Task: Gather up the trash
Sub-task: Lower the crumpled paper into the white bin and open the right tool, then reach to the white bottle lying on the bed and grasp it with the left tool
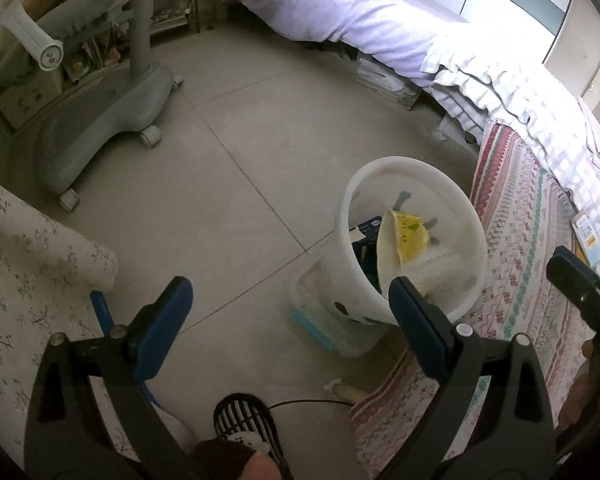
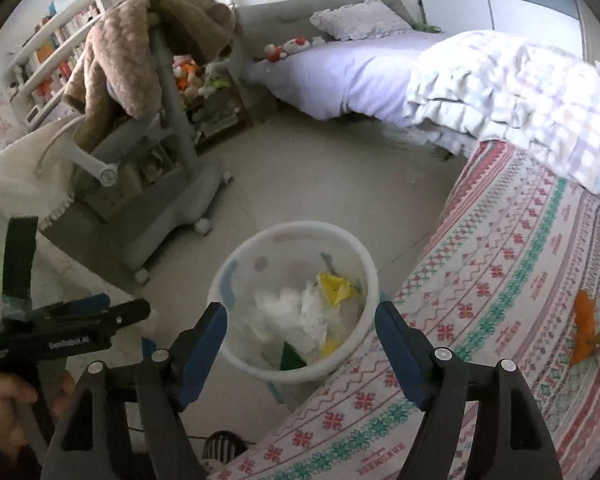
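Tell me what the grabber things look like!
Each gripper, left and right, is black plastic with two blue fingertips and round silver rivets. From the right wrist view, the left one's side shows white lettering, and teal tape wraps a black strap.

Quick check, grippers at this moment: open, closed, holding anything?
Left gripper: open, holding nothing, beside the white trash bin.
Right gripper: open, holding nothing, above the bin.

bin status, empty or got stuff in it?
Partly filled: the white bin holds white crumpled plastic and a yellow wrapper; rim clear.
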`<state>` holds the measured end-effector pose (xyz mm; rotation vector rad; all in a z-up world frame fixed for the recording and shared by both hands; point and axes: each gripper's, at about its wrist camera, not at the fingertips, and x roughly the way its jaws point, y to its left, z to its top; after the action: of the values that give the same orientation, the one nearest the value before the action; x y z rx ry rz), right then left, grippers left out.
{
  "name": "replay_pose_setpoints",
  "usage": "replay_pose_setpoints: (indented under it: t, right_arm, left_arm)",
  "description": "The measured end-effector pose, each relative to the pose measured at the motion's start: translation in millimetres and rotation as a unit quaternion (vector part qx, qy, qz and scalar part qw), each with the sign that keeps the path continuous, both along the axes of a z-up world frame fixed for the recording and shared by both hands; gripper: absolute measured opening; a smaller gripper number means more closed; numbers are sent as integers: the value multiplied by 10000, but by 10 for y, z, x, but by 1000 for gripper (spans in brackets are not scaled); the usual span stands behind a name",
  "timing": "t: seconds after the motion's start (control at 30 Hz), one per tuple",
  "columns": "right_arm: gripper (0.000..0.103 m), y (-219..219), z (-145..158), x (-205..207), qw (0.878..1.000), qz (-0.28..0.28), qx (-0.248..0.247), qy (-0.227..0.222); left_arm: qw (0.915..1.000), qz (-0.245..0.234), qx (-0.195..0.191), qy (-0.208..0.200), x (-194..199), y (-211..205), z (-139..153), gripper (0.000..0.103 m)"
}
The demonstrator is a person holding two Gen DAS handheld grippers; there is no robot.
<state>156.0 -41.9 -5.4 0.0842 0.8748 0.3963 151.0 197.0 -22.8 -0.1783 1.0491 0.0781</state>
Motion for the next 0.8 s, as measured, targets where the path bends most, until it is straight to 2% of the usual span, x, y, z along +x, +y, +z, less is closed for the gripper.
replay_pose_setpoints:
  t: [0.27, 0.43, 0.67, 0.8]
  right_arm:
    - [78, -236, 71, -80, 9997, -251, 16, 13]
    - [78, -386, 124, -163, 9991, -356, -238, -16]
    - [79, -710, 211, -335, 9968, -551, -575, -51]
    - [79, -984, 252, -415, 9955, -696, -637, -39]
  left_arm:
    - [9999, -126, -72, -31, -9, -100, 34, 98]
    - [9996, -241, -95, -69, 7, -213, 71, 98]
    - [9989, -443, -112, -113, 12, -481, 133, 98]
    - [9977, -656, -51, -157, 19, -780, 206, 98]
